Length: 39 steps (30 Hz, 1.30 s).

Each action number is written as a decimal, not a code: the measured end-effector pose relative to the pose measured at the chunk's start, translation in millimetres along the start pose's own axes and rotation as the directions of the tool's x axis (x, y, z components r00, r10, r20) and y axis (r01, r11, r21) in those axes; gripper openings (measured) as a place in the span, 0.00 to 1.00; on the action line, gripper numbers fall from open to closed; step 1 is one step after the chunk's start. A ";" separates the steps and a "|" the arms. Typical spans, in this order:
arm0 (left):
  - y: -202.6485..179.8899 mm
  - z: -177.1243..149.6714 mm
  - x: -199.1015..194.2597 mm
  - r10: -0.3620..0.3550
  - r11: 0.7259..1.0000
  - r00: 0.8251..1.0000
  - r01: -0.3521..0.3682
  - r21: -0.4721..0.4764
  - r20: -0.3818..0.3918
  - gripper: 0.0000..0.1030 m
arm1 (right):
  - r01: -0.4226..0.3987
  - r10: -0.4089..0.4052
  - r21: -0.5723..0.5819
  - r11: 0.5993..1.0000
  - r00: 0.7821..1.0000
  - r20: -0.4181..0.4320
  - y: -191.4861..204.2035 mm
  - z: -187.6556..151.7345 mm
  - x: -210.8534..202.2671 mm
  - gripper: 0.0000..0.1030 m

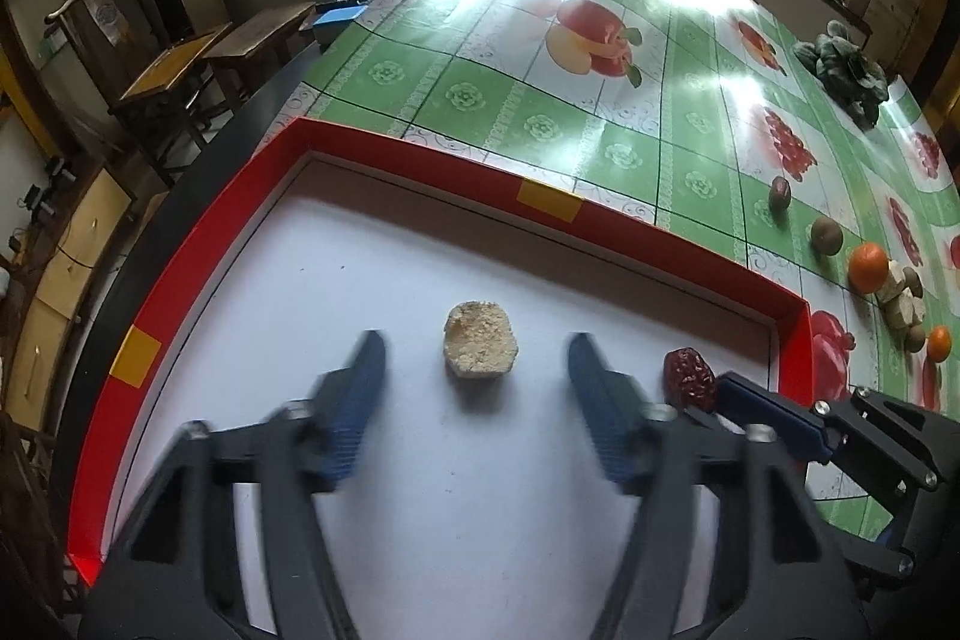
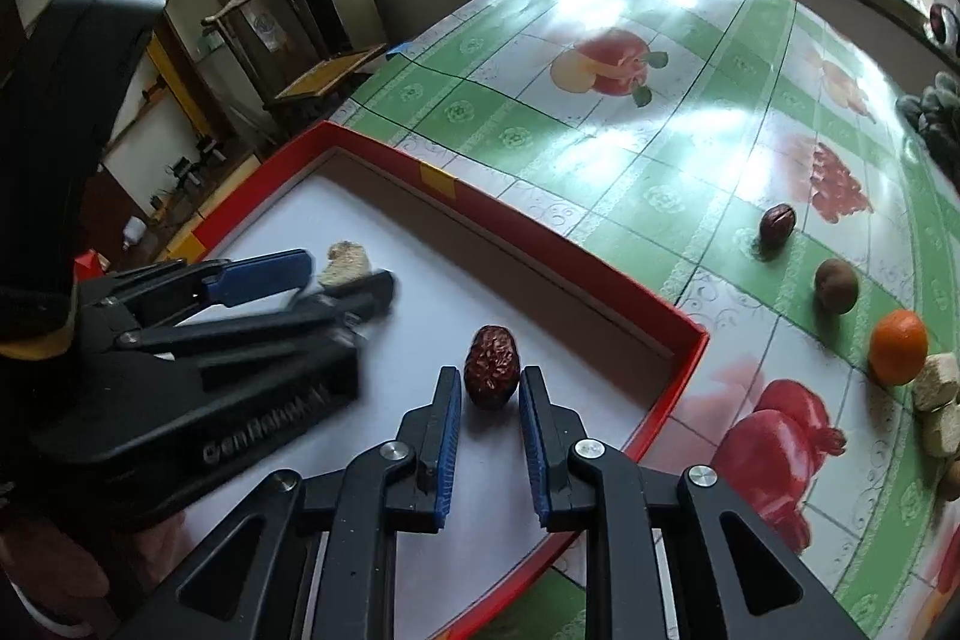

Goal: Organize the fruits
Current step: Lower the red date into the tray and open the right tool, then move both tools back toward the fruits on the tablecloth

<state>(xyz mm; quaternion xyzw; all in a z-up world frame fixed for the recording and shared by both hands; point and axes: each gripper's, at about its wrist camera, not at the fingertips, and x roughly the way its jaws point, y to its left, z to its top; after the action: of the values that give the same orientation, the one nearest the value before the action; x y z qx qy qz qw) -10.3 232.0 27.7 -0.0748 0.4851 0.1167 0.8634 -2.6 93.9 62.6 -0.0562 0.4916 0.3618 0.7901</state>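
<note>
A green fruit-print cloth covers our desk under the windows, with the red-rimmed tray near us. Our left hand-held gripper stands open, empty, astride the crumbly cake lying on the tray floor. Our right hand-held gripper pinches the red date low over the tray. Risk: the wrinkled date could roll once freed, or our two tools could collide, being so near. Oranges wait outside the tray.
</note>
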 end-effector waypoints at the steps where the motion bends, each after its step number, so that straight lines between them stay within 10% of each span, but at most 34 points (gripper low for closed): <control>1: 1.1 -0.7 -0.7 0.006 1.000 1.000 -0.006 -0.003 0.003 0.64 | -0.008 0.008 0.004 1.000 1.000 0.001 0.2 -1.2 -1.4 0.20; 14: 4.1 -14.0 -34.8 -0.008 0.999 0.999 0.010 -0.038 0.052 0.64 | -0.079 0.074 0.061 0.995 0.994 0.081 -4.1 -21.6 -48.0 0.25; 39: -147.6 -55.3 -82.0 -0.211 0.962 0.976 0.197 0.191 0.055 0.64 | 0.100 -0.179 0.356 0.929 0.964 0.198 -150.6 -134.4 -188.2 0.41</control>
<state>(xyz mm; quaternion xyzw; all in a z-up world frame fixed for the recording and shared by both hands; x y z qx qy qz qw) -56.4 66.1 71.6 -0.0399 0.4510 -0.0155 0.8915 -55.1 -173.2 107.7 0.0891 0.4482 0.2172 0.8626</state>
